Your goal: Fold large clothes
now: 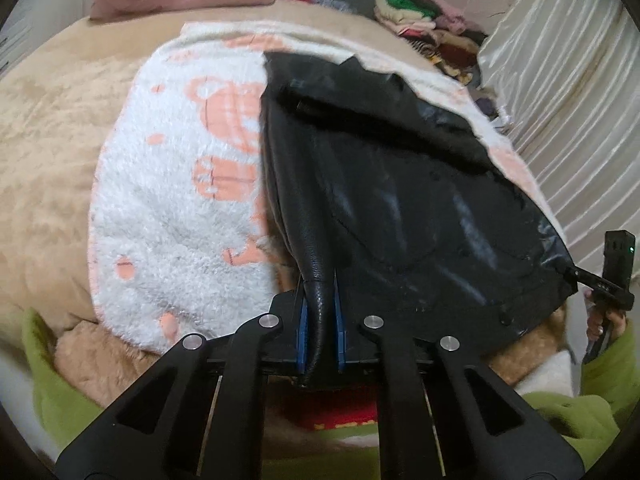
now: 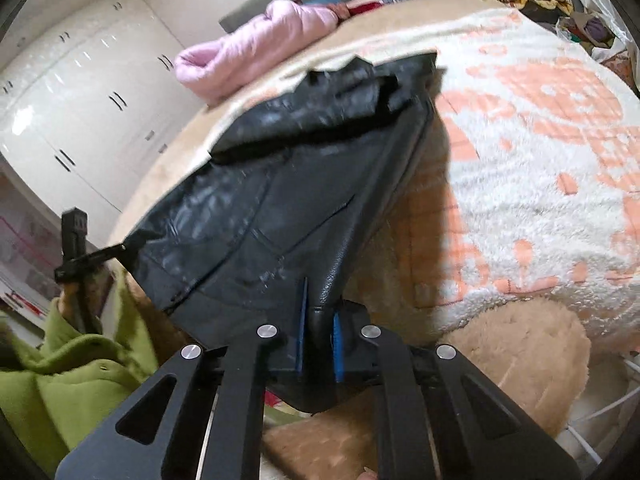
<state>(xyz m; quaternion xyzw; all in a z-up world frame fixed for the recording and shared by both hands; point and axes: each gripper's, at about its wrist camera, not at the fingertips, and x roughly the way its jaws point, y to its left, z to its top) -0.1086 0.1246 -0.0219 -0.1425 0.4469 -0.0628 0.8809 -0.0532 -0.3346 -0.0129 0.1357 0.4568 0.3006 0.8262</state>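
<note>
A black leather garment (image 1: 400, 200) lies stretched over a white and peach fleece blanket (image 1: 176, 208) on the bed, its far end folded back on itself. My left gripper (image 1: 320, 312) is shut on one near corner of the garment. My right gripper (image 2: 320, 320) is shut on the other near corner of the garment (image 2: 280, 208). The near hem is held taut between them, lifted off the bed. The right gripper also shows at the right edge of the left wrist view (image 1: 576, 274), and the left gripper at the left edge of the right wrist view (image 2: 116, 248).
A tan plush cover (image 1: 52, 152) lies under the blanket. A pink quilted coat (image 2: 256, 48) lies at the far side of the bed. A pile of folded clothes (image 1: 432, 32) sits at the back. White wardrobe doors (image 2: 72, 96) stand beyond the bed. The person's sleeves are green (image 2: 68, 384).
</note>
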